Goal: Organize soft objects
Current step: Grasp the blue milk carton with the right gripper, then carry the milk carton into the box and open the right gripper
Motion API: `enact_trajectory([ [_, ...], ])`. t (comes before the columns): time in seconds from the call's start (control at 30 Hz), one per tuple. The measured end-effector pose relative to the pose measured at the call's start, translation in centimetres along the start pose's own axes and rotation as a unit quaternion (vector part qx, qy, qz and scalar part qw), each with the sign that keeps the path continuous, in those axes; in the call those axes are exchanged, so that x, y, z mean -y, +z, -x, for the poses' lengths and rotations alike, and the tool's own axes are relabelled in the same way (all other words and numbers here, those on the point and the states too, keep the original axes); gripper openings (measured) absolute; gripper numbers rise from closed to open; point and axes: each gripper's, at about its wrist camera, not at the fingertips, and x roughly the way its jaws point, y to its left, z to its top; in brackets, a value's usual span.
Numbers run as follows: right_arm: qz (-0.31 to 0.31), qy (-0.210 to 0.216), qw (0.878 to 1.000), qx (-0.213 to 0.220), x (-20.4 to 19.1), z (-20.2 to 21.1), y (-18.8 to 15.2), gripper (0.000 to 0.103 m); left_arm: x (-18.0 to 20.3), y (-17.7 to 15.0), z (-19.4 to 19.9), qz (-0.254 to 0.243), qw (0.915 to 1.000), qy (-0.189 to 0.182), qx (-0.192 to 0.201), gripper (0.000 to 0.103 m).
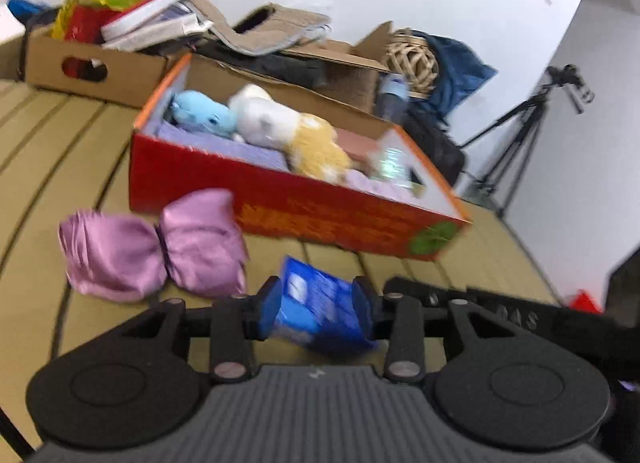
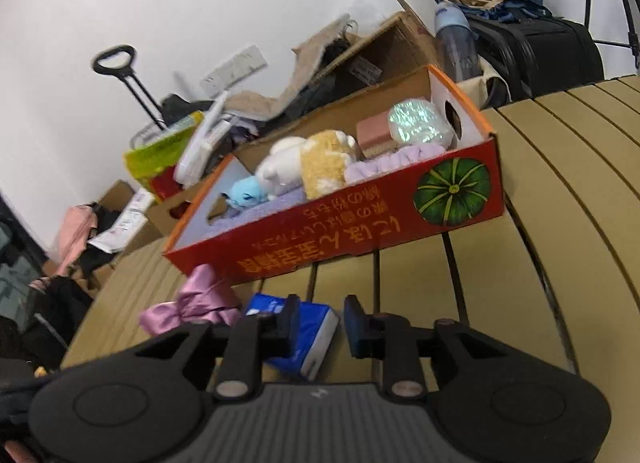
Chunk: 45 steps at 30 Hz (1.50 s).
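The left gripper (image 1: pixel 316 309) is pinching a blue tissue pack (image 1: pixel 316 311) between its pads, low over the slatted table (image 1: pixel 80 135); the right gripper (image 2: pixel 322 321) is standing partly spread and empty, the pack lying beside its left finger. Sorting is looking well along — plush toys (image 1: pixel 272 119) and a purple towel (image 1: pixel 240 151) are already sitting in the red box (image 1: pixel 320 215), while a pink satin bundle (image 1: pixel 152 243) is waiting outside, touching the box. The pack's long axis is running toward the box, tilted.

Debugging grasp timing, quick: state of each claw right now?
Left claw: pack between its fingers; whether it grips cannot be told.
Right claw: open, holding nothing; the pack lies beside one finger.
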Motion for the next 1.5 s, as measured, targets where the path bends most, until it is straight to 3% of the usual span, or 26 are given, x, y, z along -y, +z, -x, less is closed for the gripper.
enact_trajectory([
  [0.07,-0.019,-0.001,1.000,-0.004,0.1,-0.6,-0.3,0.032,-0.2,0.5,-1.1,0.000,0.9999,0.013,-0.009,0.039],
  [0.13,-0.048,0.005,0.999,-0.012,0.6,-0.8,-1.1,0.037,-0.6,0.2,-1.8,0.016,0.9994,0.002,-0.030,0.037],
  [0.17,-0.064,0.014,0.998,-0.017,0.9,-1.1,-1.4,0.036,-0.8,-0.1,-2.1,0.026,0.9989,-0.006,-0.038,0.028],
  [0.23,-0.078,0.018,0.997,-0.023,1.3,-1.2,-2.1,0.035,-1.3,-0.9,-1.8,0.049,0.9979,-0.020,-0.037,0.024],
  [0.3,-0.078,0.013,0.997,-0.016,1.1,-0.5,-2.4,0.022,-1.6,-1.4,-0.9,0.069,0.9966,-0.021,-0.039,0.020],
  [0.47,-0.057,0.019,0.998,-0.021,0.3,3.6,-4.1,0.019,-1.4,-4.3,2.8,0.113,0.9914,-0.042,-0.049,0.018],
  [0.73,-0.010,-0.002,0.999,-0.041,-1.8,10.7,-10.3,0.018,0.9,-10.6,9.8,0.113,0.9914,-0.026,-0.062,0.017],
  [0.97,-0.003,0.013,1.000,-0.021,-3.6,17.9,-13.1,0.018,3.7,-11.8,16.4,0.085,0.9954,-0.028,-0.033,0.016],
  [1.27,-0.003,0.030,0.999,0.024,-5.2,22.4,-11.3,0.018,6.6,-9.9,20.0,0.065,0.9971,-0.037,0.014,0.016],
  [1.5,0.005,0.039,0.997,0.062,-6.1,19.8,-3.2,0.019,7.0,-1.5,16.3,0.072,0.9946,-0.050,0.056,0.016],
])
